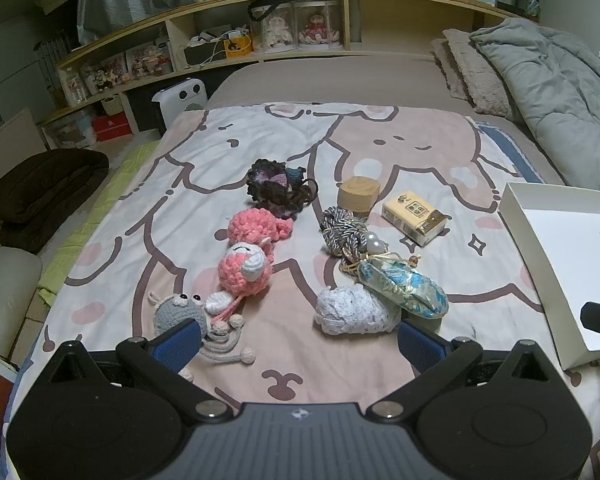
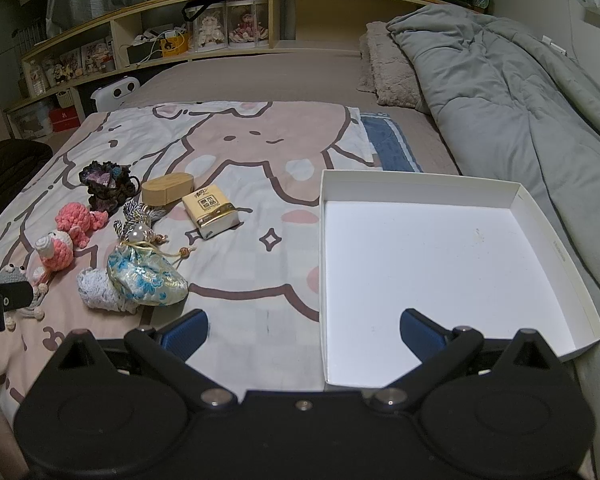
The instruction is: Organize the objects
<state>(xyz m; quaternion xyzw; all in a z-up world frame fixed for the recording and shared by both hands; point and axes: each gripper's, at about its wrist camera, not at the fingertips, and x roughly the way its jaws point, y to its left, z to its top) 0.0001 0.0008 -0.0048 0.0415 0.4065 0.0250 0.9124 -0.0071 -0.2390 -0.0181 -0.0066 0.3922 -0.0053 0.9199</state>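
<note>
Small objects lie scattered on a cartoon-print blanket (image 1: 260, 136): a grey crochet toy (image 1: 178, 312), two pink crochet toys (image 1: 244, 270) (image 1: 252, 222), a dark crochet piece (image 1: 278, 188), a white crochet piece (image 1: 352, 310), a blue-and-gold brocade pouch (image 1: 404, 288), a braided cord (image 1: 340, 228), a wooden box (image 1: 358, 194) and a tissue pack (image 1: 414, 216). My left gripper (image 1: 296, 340) hovers open just short of the grey toy and white piece, holding nothing. My right gripper (image 2: 304, 334) stands open over the near left edge of an empty white tray (image 2: 440, 256).
A grey duvet (image 2: 500, 92) and pillows (image 2: 392, 68) lie along the right side of the bed. A wooden shelf unit (image 1: 260, 28) with dolls and clutter runs behind it. A dark cushion (image 1: 40, 192) sits on the floor at left.
</note>
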